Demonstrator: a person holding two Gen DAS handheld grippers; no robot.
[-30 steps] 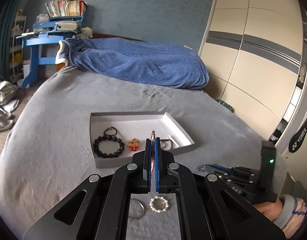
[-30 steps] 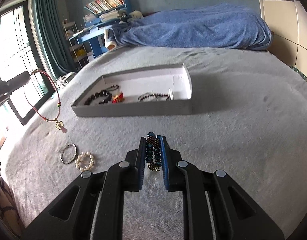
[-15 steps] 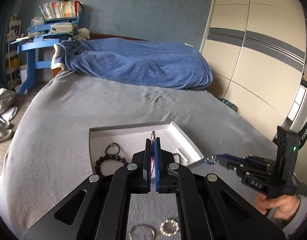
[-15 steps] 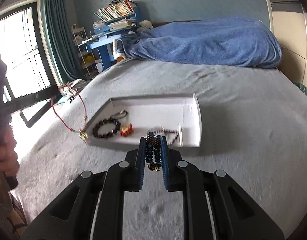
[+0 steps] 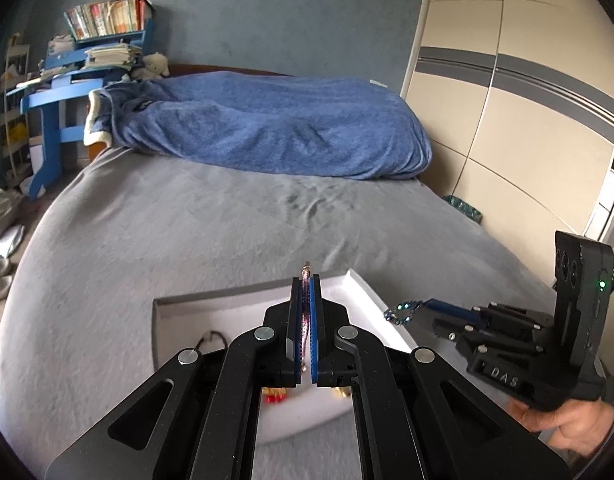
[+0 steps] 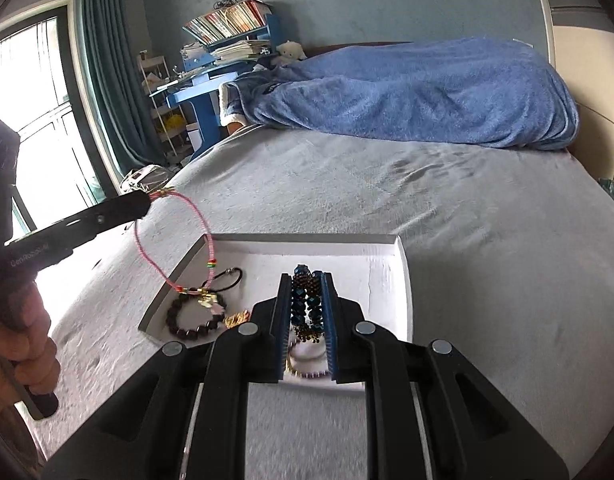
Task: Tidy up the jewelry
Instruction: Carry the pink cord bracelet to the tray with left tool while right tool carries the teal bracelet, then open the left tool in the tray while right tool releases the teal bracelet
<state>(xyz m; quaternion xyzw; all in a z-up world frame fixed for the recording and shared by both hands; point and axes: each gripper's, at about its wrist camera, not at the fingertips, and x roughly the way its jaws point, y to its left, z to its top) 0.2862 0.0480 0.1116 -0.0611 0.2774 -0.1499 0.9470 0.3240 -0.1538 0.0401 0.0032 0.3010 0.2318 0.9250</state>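
My left gripper [image 5: 306, 280] is clamped on a pink cord bracelet [image 6: 189, 240]; in the right wrist view the loop hangs from its tip at 9 o'clock, charm dangling over the white tray [image 6: 401, 280] just above a black bead bracelet [image 6: 195, 318]. My right gripper [image 6: 305, 280] is closed on a dark blue beaded bracelet [image 6: 303, 300], held over the tray interior at 6 o'clock. Tray sits on the grey bedspread [image 6: 467, 220]; blue blanket [image 6: 407, 92] at 12 o'clock
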